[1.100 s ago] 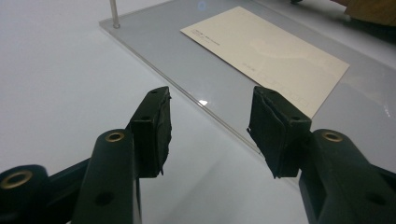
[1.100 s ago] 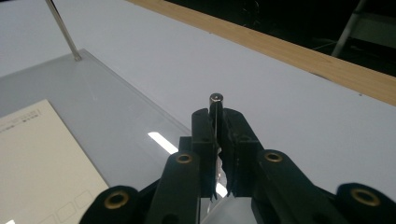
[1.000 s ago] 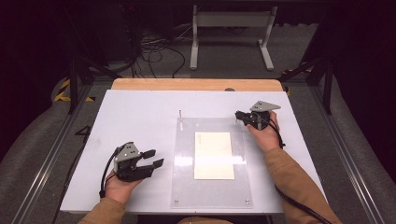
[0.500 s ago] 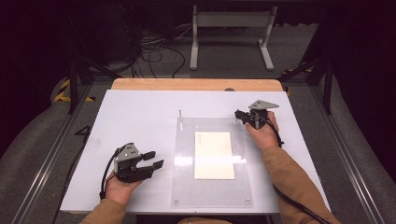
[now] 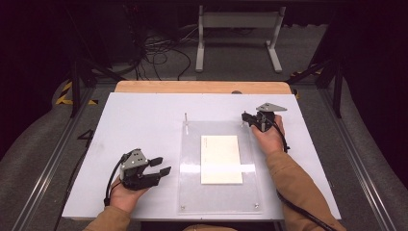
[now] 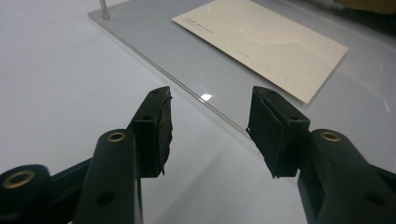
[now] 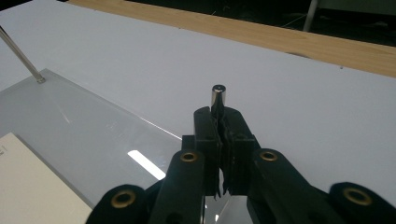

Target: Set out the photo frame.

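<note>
Probably a lab or test bay: white table [image 5: 144, 125] amid dark curtains, loose cables [image 5: 159, 53] on grey floor [image 5: 231, 72], metal stand [image 5: 239, 29] behind, aluminium rails [image 5: 48, 163] alongside.

Left gripper [image 5: 161, 167] resting low near the table's front left, carried by the left hand [image 5: 126, 193] with palm under it; jaws standing apart with nothing between the pads [image 6: 154, 126], pointing to the right in the high view. Right gripper [image 5: 248, 117] farther away, at the right side, held by the right hand [image 5: 269, 137]; jaws pressed together on a thin metal pin [image 7: 218, 99]. Both forearms in tan sleeves [image 5: 300, 190], entering from the bottom edge.
</note>
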Demonstrator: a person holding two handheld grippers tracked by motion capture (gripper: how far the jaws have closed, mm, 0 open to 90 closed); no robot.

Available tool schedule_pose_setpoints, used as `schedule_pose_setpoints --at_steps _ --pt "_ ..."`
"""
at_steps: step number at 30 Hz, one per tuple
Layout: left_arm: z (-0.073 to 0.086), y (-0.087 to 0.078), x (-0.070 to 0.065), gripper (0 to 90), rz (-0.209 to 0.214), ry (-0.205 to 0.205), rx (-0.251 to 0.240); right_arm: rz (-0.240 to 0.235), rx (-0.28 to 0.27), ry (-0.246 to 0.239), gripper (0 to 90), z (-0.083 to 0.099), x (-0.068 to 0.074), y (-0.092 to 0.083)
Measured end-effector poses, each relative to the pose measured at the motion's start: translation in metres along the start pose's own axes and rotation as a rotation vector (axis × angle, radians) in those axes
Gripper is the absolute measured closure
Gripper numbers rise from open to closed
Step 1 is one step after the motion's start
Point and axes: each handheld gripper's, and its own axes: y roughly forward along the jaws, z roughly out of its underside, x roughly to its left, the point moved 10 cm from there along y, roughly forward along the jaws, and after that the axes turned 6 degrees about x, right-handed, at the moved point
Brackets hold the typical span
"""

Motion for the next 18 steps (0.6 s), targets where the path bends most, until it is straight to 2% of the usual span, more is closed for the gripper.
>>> schedule_pose_setpoints --at_steps 4,7,8,10,11,12,15,18 --pt "0.0 0.001 -0.002 49.2 0.003 0.021 0.009 -0.021 -0.002 0.019 86.0 -0.001 -0.002 0.002" --pt "0.001 0.001 -0.001 46.3 -0.005 0.029 0.014 -0.037 -0.003 0.038 86.0 -0.002 -0.004 0.003" --pt "0.001 0.001 -0.002 43.7 0.005 0.034 0.011 -0.04 -0.001 0.045 86.0 -0.002 -0.004 0.004" --pt "0.001 -0.001 -0.004 38.1 0.011 0.062 0.007 -0.049 0.002 0.064 86.0 -0.003 -0.005 0.005" --pt "0.001 -0.003 -0.006 35.5 0.013 0.089 -0.002 -0.049 0.001 0.065 86.0 -0.003 -0.005 0.005" --pt "0.001 -0.003 -0.006 33.2 0.013 0.089 -0.002 -0.049 0.001 0.065 86.0 -0.003 -0.005 0.005" --pt "-0.002 -0.009 -0.013 27.9 0.006 0.138 -0.03 -0.057 0.004 0.09 86.0 -0.004 -0.006 0.007" --pt "0.001 -0.008 -0.016 24.0 -0.006 0.189 -0.022 -0.057 0.012 0.103 86.0 -0.005 -0.007 0.007"
